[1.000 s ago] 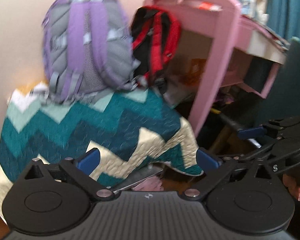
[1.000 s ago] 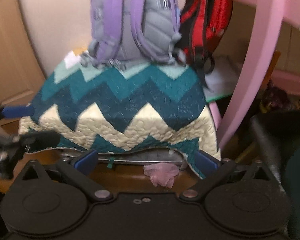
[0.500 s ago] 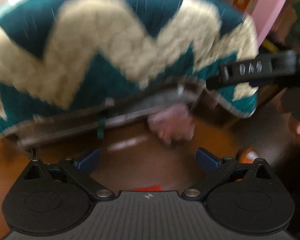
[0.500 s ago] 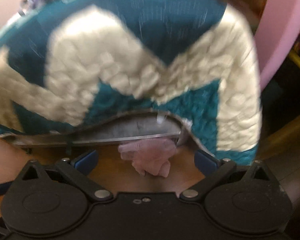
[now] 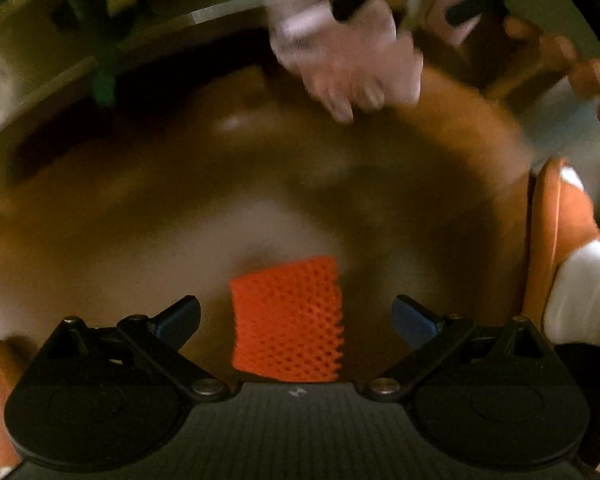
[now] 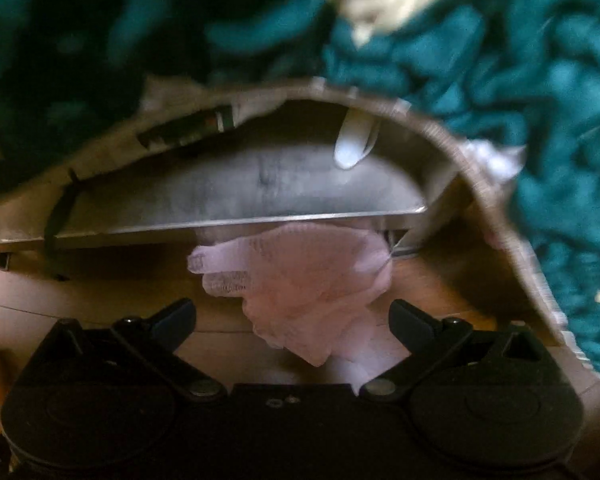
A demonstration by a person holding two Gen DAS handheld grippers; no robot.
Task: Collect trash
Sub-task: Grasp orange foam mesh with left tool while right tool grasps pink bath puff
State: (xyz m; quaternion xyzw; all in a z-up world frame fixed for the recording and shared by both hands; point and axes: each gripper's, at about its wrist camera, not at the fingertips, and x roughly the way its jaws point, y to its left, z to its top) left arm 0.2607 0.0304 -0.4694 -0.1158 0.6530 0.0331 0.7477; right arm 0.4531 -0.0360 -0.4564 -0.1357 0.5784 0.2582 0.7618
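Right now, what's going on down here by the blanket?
A person is picking up trash off a wooden floor with a pair of tongs in each hand. The right tongs are open around a crumpled pink tissue lying at the edge of a teal quilt, not yet squeezed shut. The left tongs are also open, hovering low over an orange piece of foam netting. Nothing has been grabbed so far.
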